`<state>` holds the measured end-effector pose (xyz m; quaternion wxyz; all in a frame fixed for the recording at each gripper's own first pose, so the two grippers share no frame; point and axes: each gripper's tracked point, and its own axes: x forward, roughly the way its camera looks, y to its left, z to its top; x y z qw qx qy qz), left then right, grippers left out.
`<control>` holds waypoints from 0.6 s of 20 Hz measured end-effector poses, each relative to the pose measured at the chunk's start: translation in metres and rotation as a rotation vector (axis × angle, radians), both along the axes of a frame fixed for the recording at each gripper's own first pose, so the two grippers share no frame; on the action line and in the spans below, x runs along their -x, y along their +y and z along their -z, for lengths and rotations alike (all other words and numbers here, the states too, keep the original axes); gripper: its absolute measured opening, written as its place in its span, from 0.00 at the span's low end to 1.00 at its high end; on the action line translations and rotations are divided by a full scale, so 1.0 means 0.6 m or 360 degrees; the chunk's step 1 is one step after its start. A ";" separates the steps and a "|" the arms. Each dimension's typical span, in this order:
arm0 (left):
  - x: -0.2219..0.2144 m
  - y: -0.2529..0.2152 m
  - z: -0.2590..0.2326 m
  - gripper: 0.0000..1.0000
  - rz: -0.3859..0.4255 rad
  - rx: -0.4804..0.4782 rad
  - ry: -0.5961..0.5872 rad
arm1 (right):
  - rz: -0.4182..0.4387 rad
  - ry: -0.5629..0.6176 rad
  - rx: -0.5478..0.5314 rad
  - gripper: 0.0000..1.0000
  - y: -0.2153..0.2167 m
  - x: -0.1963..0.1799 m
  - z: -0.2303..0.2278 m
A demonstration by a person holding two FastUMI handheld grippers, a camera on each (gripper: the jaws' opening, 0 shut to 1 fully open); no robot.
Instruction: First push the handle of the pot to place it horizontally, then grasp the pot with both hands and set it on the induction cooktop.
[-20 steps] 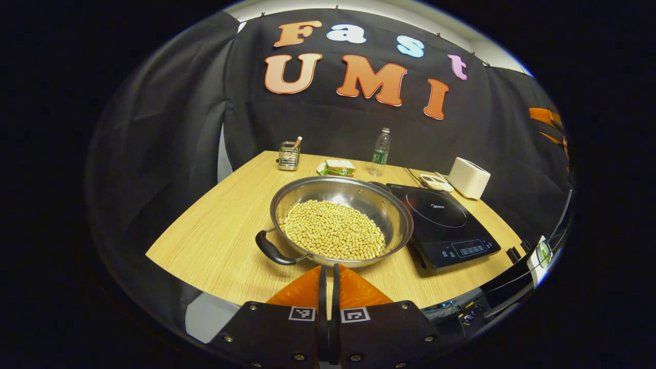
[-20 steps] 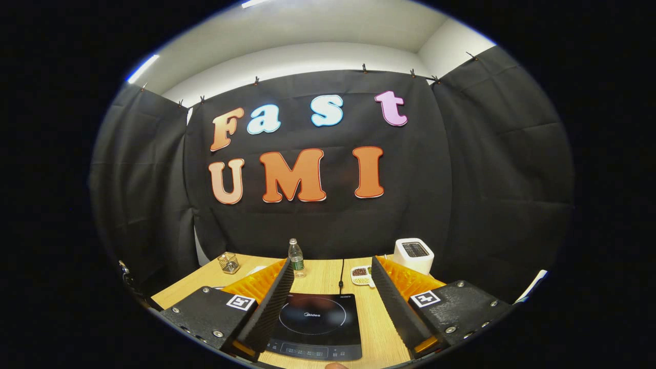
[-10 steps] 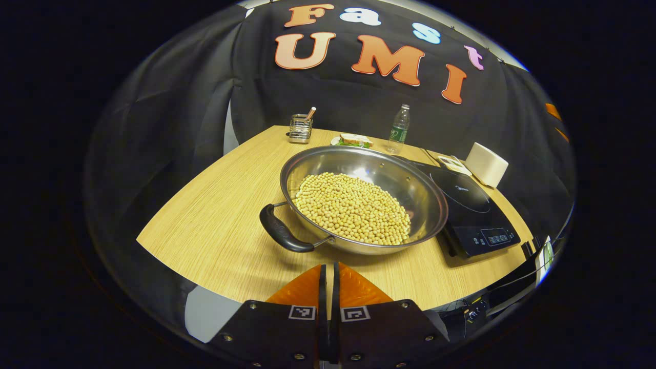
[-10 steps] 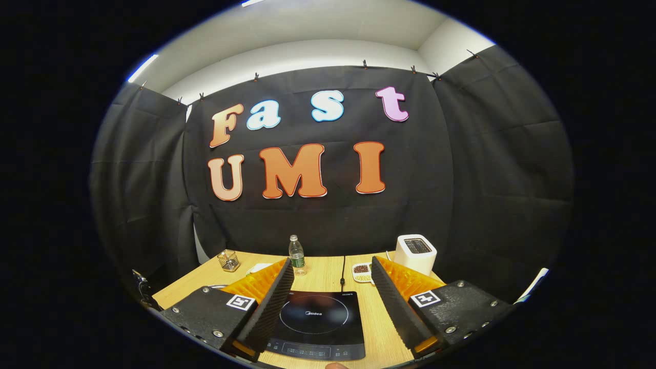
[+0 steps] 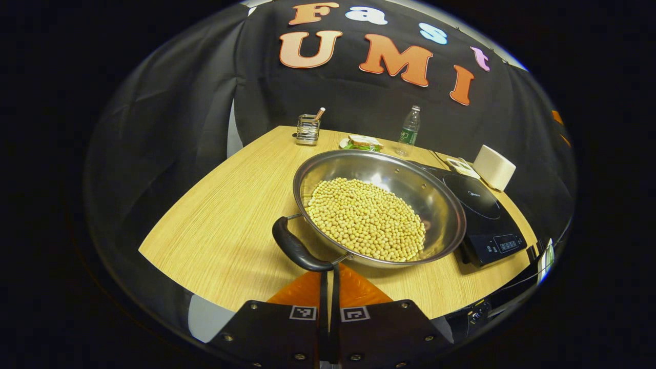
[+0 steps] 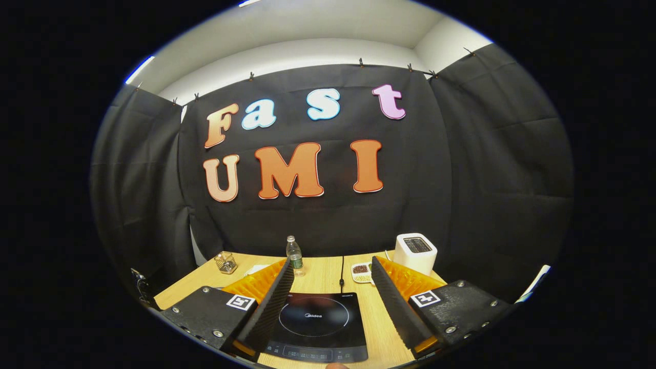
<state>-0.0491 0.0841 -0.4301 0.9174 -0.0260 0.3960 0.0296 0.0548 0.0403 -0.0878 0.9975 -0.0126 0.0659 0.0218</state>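
Pot handle (image 5: 297, 251) just ahead of closed L jaws.

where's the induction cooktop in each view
Left gripper view: the induction cooktop lies at the right, just beyond the pot.
Right gripper view: it lies bottom centre, between the gripper's open fingers.
Shared landmark: the water bottle at the table's back.

Along the far edge of the light wooden bench (image 5: 225, 205) stand a wire-mesh holder (image 5: 307, 129), a plated sandwich (image 5: 362, 143), a clear plastic water bottle (image 5: 409, 132), a small divided snack dish (image 6: 361, 273) and a white toaster (image 5: 494, 167).
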 end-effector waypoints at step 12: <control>-0.059 0.077 0.004 0.02 0.0023 -0.0015 -0.0006 | 0.0037 -0.0004 -0.0005 0.95 0.018 0.003 0.006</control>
